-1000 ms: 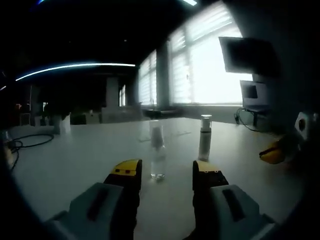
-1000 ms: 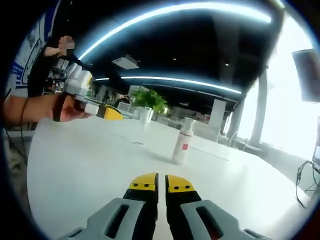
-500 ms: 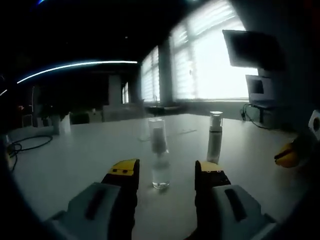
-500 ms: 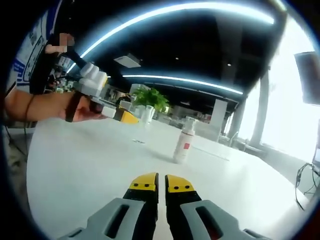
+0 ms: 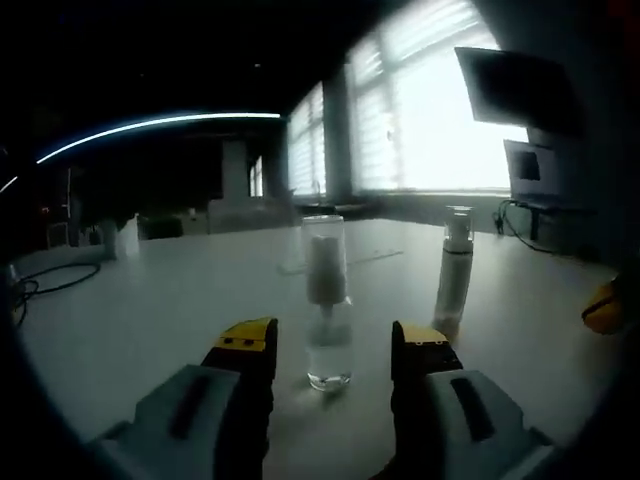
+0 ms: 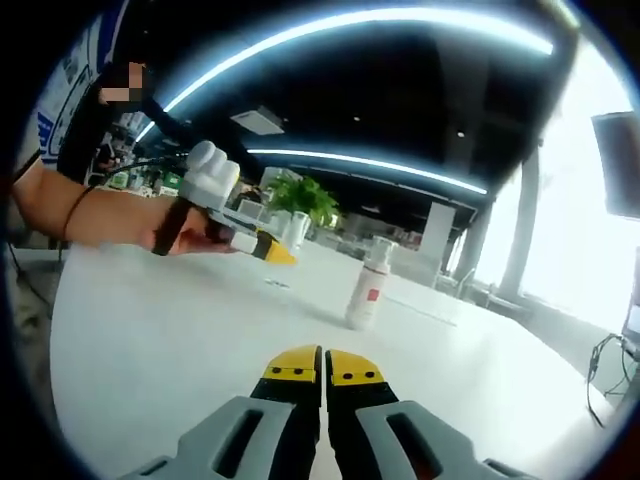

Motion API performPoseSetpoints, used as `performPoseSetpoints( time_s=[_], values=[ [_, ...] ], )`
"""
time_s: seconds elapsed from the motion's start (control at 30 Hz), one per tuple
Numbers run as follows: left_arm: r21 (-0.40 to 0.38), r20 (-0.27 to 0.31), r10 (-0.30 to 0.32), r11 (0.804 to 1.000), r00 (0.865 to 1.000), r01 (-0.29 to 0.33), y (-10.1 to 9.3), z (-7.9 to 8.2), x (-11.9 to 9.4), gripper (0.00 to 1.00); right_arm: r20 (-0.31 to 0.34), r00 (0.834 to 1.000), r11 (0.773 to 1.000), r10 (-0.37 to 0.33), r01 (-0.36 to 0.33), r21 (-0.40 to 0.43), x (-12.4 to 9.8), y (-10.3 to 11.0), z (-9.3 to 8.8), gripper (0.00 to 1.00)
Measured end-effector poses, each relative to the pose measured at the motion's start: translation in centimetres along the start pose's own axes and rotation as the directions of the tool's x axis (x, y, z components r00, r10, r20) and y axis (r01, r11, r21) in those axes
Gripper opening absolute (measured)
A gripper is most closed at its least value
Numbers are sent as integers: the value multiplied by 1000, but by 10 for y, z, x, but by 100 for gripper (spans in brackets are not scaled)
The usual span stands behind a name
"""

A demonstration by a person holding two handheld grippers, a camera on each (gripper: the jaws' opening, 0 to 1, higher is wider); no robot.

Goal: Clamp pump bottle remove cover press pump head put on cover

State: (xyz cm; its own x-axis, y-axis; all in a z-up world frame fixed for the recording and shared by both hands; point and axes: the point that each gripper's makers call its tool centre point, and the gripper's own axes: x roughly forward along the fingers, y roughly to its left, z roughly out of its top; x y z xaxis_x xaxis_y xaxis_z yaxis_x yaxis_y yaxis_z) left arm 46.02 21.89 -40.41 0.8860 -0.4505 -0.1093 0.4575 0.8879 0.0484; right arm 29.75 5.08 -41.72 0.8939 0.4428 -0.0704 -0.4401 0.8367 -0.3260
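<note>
- In the left gripper view, the left gripper (image 5: 330, 350) has its yellow-tipped jaws wide apart with nothing between the pads yet. Compared with a second ago the clear pump bottle (image 5: 327, 305) looms larger and sits nearer the gap, so the camera has closed in on it; the clamp looks about to begin but is not yet made.
- That bottle stands upright on the white table (image 5: 150, 310), just beyond the jaw tips, its transparent cover still over the white pump head.
- A second, opaque white bottle (image 5: 452, 275) stands upright to the right and a little farther off, apart from the clear one.
- In the right gripper view, the right gripper (image 6: 322, 368) has its jaws pressed together, holding nothing, low over the table.
- Farther out there, the white bottle (image 6: 364, 285) stands mid-table, and the left gripper (image 6: 262, 246) in the person's hand has pushed farther in from the left than before.
</note>
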Motion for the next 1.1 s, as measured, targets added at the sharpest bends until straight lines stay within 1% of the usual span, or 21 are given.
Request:
performPoseSetpoints(
  time_s=[0.07,0.2,0.4,0.47,0.53,0.63,0.77,0.9,1.0,1.1],
  values=[
    [6,1,9,1000,1000,-9,2,-1,5,37,0,1000,1000,0,0,0,0,0,0,0],
    [-9,-1,16,1000,1000,-16,6,-4,11,37,-7,1000,1000,-1,1,-6,0,0,-1,0],
    [-6,27,21,1000,999,-21,7,0,13,35,-8,1000,1000,2,-2,-12,-1,0,-1,0],
    [2,37,9,1000,999,-9,5,2,15,35,-8,1000,1000,3,-3,-14,-1,1,-1,0],
    [3,34,8,1000,999,-8,6,0,16,35,-10,1000,1000,2,-2,-17,-1,1,-1,0],
    [-22,28,5,1000,1000,-4,4,-6,19,34,-9,1000,1000,2,-2,-17,-1,1,-1,0],
    [-25,18,-8,1000,1000,9,0,-11,22,33,-10,1000,1000,2,-2,-21,-1,1,-1,0],
    [-22,25,-8,1000,1000,8,-2,-8,22,32,-16,1000,1000,2,-2,-30,-1,1,-2,0],
    [-28,24,-8,1000,1000,9,4,-9,28,31,-18,1000,999,2,-3,-33,0,1,-3,0],
    [-24,27,-6,1000,1000,6,3,-9,28,29,-19,1000,999,1,-1,-36,0,1,-3,0]
  ],
)
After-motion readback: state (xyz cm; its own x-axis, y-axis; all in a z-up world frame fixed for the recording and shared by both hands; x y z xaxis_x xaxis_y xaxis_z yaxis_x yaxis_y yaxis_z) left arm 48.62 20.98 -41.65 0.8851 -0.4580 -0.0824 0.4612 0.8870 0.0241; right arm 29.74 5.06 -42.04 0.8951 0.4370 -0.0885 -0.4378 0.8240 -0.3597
